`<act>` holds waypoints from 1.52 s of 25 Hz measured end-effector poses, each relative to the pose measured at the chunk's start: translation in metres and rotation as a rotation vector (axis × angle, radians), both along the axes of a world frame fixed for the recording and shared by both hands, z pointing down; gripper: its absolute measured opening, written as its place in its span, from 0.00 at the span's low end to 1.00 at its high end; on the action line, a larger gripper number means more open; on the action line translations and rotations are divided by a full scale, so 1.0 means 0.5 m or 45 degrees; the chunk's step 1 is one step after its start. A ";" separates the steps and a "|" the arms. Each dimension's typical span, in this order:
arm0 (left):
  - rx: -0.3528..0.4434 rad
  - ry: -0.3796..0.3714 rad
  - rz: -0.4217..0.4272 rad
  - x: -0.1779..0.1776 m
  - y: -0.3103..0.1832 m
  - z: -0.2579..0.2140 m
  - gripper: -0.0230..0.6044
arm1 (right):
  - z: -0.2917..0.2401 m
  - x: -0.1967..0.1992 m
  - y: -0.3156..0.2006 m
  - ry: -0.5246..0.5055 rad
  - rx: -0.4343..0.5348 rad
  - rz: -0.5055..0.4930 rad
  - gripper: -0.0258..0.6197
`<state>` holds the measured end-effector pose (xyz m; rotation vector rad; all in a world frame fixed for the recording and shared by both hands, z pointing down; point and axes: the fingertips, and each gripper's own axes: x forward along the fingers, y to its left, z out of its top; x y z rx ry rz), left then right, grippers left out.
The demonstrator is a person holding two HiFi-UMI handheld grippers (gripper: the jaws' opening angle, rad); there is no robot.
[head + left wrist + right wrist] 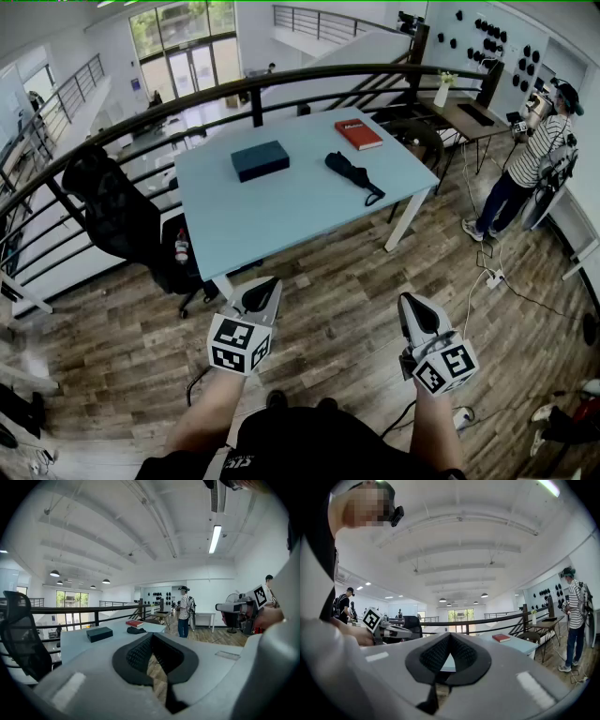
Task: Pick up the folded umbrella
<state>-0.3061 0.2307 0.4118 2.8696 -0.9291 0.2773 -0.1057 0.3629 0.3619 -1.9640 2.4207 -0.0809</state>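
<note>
The folded black umbrella (pixel 354 175) lies on the right half of a light blue table (pixel 281 220), its strap end toward the near edge. In the left gripper view the umbrella (pixel 136 630) shows small, just beyond the jaw tips. My left gripper (pixel 266 284) and right gripper (pixel 410 300) hang side by side over the wood floor, well short of the table. Both have their jaws together with nothing between them, seen also in the left gripper (pixel 152 637) and right gripper (pixel 449 637) views. The umbrella does not show in the right gripper view.
A dark box (pixel 260 160) and a red book (pixel 358 134) also lie on the table. A black office chair (pixel 122 220) stands to its left, a black railing (pixel 253 94) runs behind it. A person in a striped shirt (pixel 530 155) stands at the right, with cables (pixel 487 277) on the floor.
</note>
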 end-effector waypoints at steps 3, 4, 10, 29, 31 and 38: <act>-0.012 -0.001 -0.004 0.006 0.000 0.005 0.04 | 0.006 0.002 -0.001 -0.001 -0.005 -0.008 0.04; -0.016 -0.001 -0.005 0.007 0.001 0.006 0.04 | 0.008 0.001 0.000 -0.002 -0.006 -0.014 0.04; -0.026 0.001 0.005 0.023 0.018 0.009 0.04 | 0.013 0.004 0.013 -0.031 0.003 -0.033 0.04; -0.053 -0.003 0.018 0.119 0.162 0.031 0.05 | 0.066 0.071 0.147 -0.157 -0.063 -0.145 0.04; -0.065 -0.009 0.012 0.120 0.170 0.038 0.05 | 0.075 0.069 0.154 -0.172 -0.076 -0.163 0.04; -0.083 0.006 0.025 0.142 0.131 0.044 0.05 | 0.087 0.091 0.119 -0.198 -0.104 -0.153 0.04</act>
